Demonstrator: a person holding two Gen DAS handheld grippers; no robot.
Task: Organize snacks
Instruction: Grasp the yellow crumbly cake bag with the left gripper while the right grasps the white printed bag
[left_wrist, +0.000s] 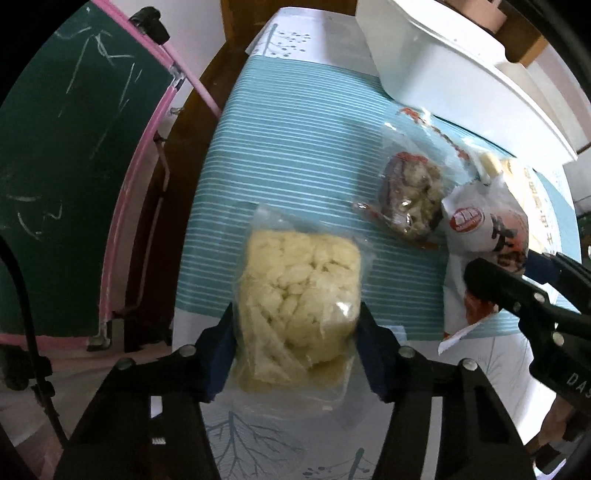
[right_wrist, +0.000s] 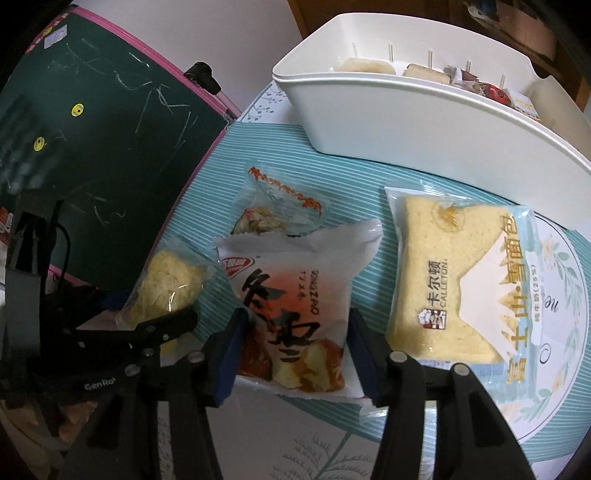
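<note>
My left gripper (left_wrist: 295, 325) is shut on a clear bag of pale yellow snack (left_wrist: 299, 288), with both blue pads pressed to its sides above the striped mat. The same bag shows in the right wrist view (right_wrist: 170, 284). My right gripper (right_wrist: 295, 328) is shut on a white and orange snack bag (right_wrist: 295, 295), its pads against both edges; this bag also shows in the left wrist view (left_wrist: 484, 236). A clear bag with red print (right_wrist: 273, 210) lies behind it. A blue Calleton bread bag (right_wrist: 461, 280) lies to the right.
A white divided bin (right_wrist: 369, 122) with several snacks in its slots stands at the back of the table. The teal striped mat (left_wrist: 295, 155) covers the table. A green chalkboard with a pink frame (left_wrist: 66, 166) stands to the left, beyond the table edge.
</note>
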